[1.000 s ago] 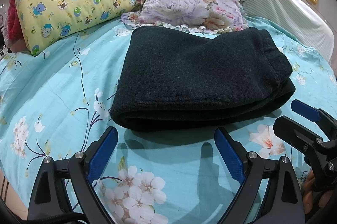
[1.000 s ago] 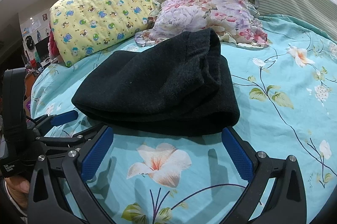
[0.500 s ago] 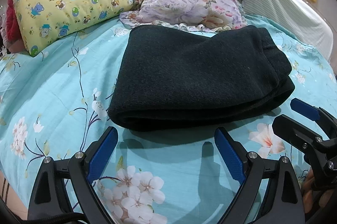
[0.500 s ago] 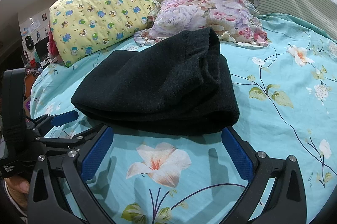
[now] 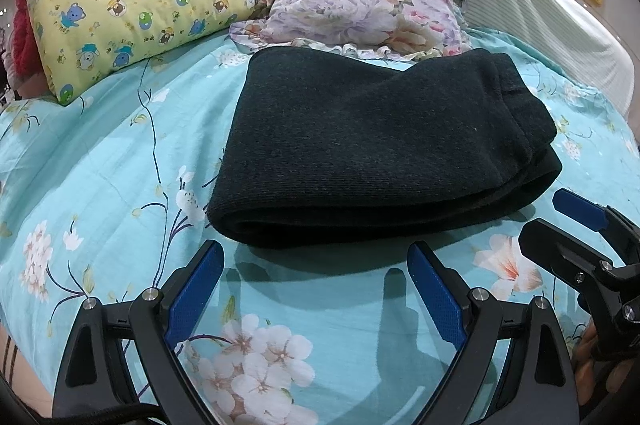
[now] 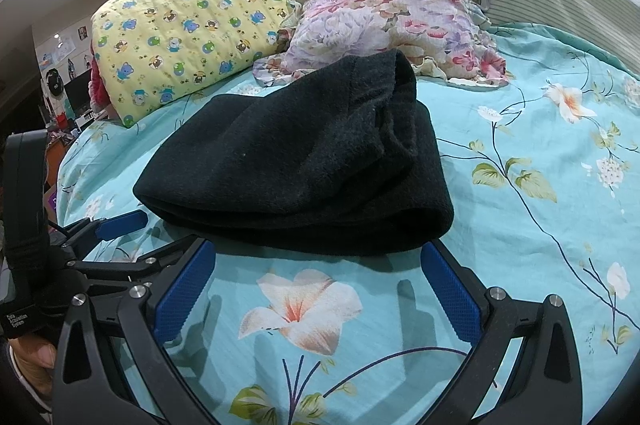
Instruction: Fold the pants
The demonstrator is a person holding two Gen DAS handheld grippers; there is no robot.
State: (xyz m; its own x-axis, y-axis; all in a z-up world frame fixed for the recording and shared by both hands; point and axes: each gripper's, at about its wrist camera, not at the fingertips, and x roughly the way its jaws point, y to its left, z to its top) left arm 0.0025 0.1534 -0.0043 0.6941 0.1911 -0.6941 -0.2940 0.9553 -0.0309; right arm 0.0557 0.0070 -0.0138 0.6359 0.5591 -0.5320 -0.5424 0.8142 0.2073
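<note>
Pants (image 5: pixel 380 153) unmoved this past second, folded on bed (image 5: pixel 100 165) | my left fingers (image 5: pixel 316 293) and right fingers (image 6: pixel 316 293) stay wide open, empty | folding looks finished.

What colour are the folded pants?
Black, maybe very dark green: the pants show best in the left wrist view.

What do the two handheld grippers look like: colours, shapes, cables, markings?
Both the left gripper and right gripper have black angular frames with silver bolts and blue textured pads. A black cable leaves the left one; a small white label marks its body.
</note>
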